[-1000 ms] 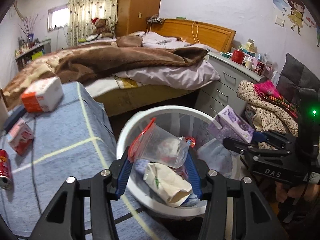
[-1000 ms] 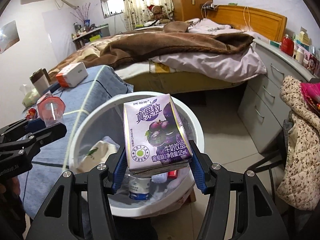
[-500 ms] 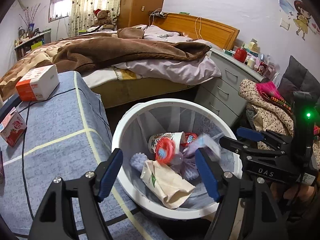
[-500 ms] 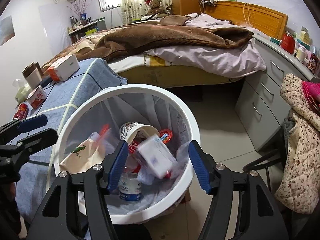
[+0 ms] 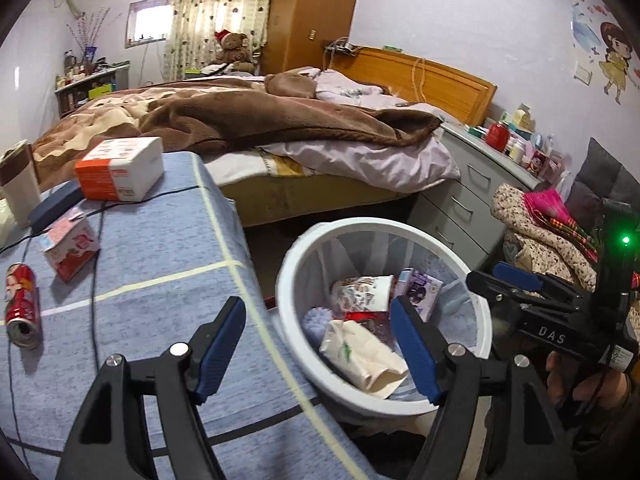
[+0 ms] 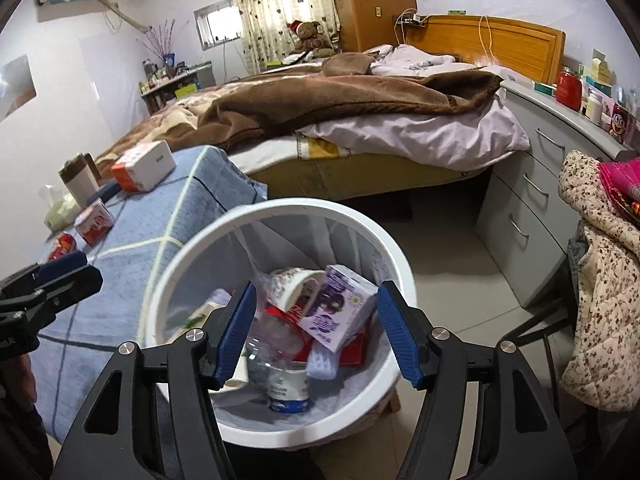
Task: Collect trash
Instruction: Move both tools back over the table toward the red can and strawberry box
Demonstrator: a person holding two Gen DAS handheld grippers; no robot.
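A white trash bin (image 5: 400, 226) (image 6: 404, 264) stands on the floor beside the blue-covered table (image 5: 160, 264). Inside lie a purple milk carton (image 6: 340, 312) (image 5: 420, 290), a paper cup (image 6: 294, 284), a clear bottle (image 6: 288, 384) and crumpled paper (image 5: 360, 350). My left gripper (image 5: 316, 344) is open and empty, over the table edge by the bin. My right gripper (image 6: 316, 330) is open and empty above the bin; it also shows in the left wrist view (image 5: 516, 280). On the table lie a red can (image 5: 22, 308) and a small red-and-white carton (image 5: 70, 246).
An orange-and-white tissue box (image 5: 120, 168), a dark flat case (image 5: 56, 204) and a black cable (image 5: 96, 280) lie on the table. A bed (image 5: 260, 128) is behind, grey drawers (image 5: 468, 192) to the right, and clothes on a chair (image 6: 596, 264).
Both grippers opened: the clear cup and the purple carton dropped into the bin. My left gripper then swung left toward the table. My right gripper stays over the bin.
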